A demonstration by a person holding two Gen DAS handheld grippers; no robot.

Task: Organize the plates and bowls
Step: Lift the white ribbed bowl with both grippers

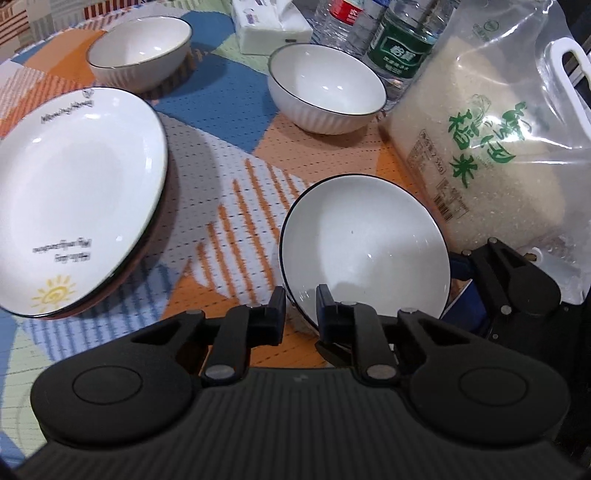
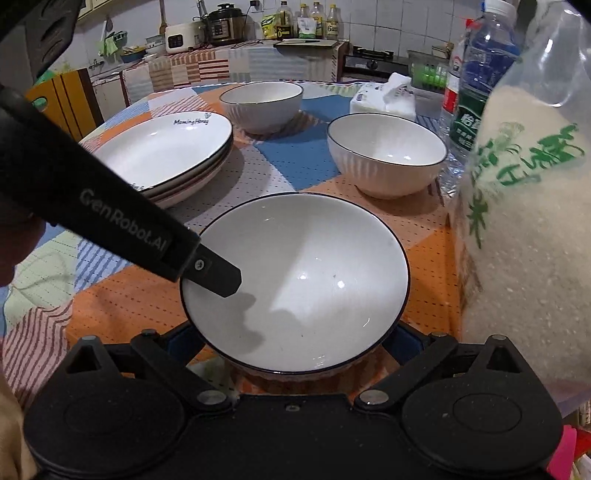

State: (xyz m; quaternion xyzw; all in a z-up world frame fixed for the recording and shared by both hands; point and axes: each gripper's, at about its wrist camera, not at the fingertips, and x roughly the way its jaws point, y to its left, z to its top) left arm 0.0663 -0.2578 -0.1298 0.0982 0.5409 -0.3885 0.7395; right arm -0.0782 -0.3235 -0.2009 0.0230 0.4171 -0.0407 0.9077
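Note:
A white bowl with a dark rim (image 1: 365, 251) (image 2: 295, 280) sits near the table's front edge. My left gripper (image 1: 301, 314) is shut on its near-left rim, one finger inside and one outside; its finger (image 2: 214, 275) shows inside the bowl in the right wrist view. My right gripper (image 2: 295, 343) is spread wide around the bowl's base, blue pads (image 2: 400, 341) on either side. Two more white bowls (image 1: 327, 88) (image 1: 142, 51) stand farther back. A stack of white plates (image 1: 74, 195) (image 2: 166, 155) lies at the left.
A clear bag of rice (image 1: 491, 147) (image 2: 524, 229) stands close on the right of the held bowl. Water bottles (image 1: 402, 44) and a tissue pack (image 1: 269, 22) stand at the back. A patterned cloth (image 1: 229, 192) covers the table.

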